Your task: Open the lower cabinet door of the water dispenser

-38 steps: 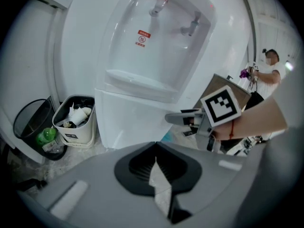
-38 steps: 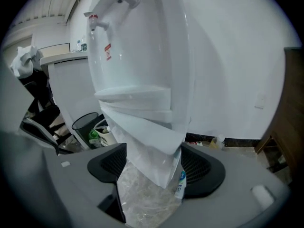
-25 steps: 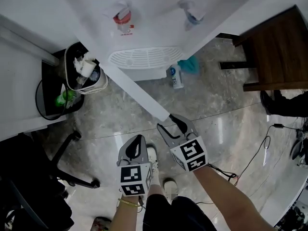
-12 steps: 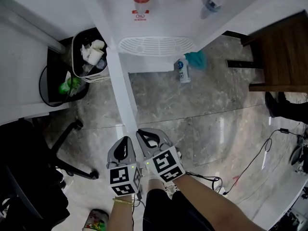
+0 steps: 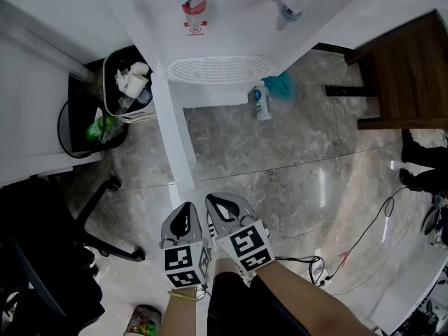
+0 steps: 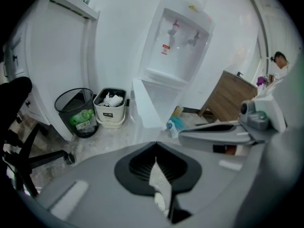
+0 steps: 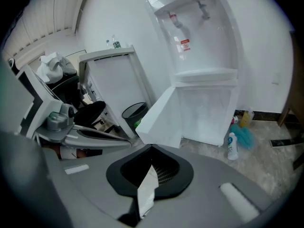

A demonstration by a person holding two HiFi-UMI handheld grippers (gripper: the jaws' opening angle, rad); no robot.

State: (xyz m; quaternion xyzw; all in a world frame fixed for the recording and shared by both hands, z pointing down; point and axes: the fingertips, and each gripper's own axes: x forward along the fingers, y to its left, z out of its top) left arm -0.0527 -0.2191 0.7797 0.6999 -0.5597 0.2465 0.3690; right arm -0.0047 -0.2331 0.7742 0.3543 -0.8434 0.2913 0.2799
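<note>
The white water dispenser (image 5: 231,19) stands at the top of the head view, its red and blue taps over a drip grille. Its lower cabinet door (image 5: 171,131) stands swung wide open, seen edge-on as a white strip that runs toward me. The right gripper view shows the door (image 7: 161,120) beside the bare open compartment (image 7: 209,113). My right gripper (image 5: 211,199) is shut and empty, just short of the door's free edge and apart from it. My left gripper (image 5: 186,206) is beside it, also shut and empty. In the left gripper view the door (image 6: 145,109) is ahead.
A white bin full of rubbish (image 5: 129,82) and a black bin (image 5: 87,128) stand left of the dispenser. An office chair (image 5: 49,257) is at lower left. A spray bottle (image 5: 260,102) and teal cloth (image 5: 281,84) lie by the dispenser's base. A wooden cabinet (image 5: 406,68) is right; cables (image 5: 364,236) cross the floor.
The right gripper's jaws were open around the door's free edge; they have let go and shut. The door has swung further open, and both grippers have drawn back from the dispenser.
</note>
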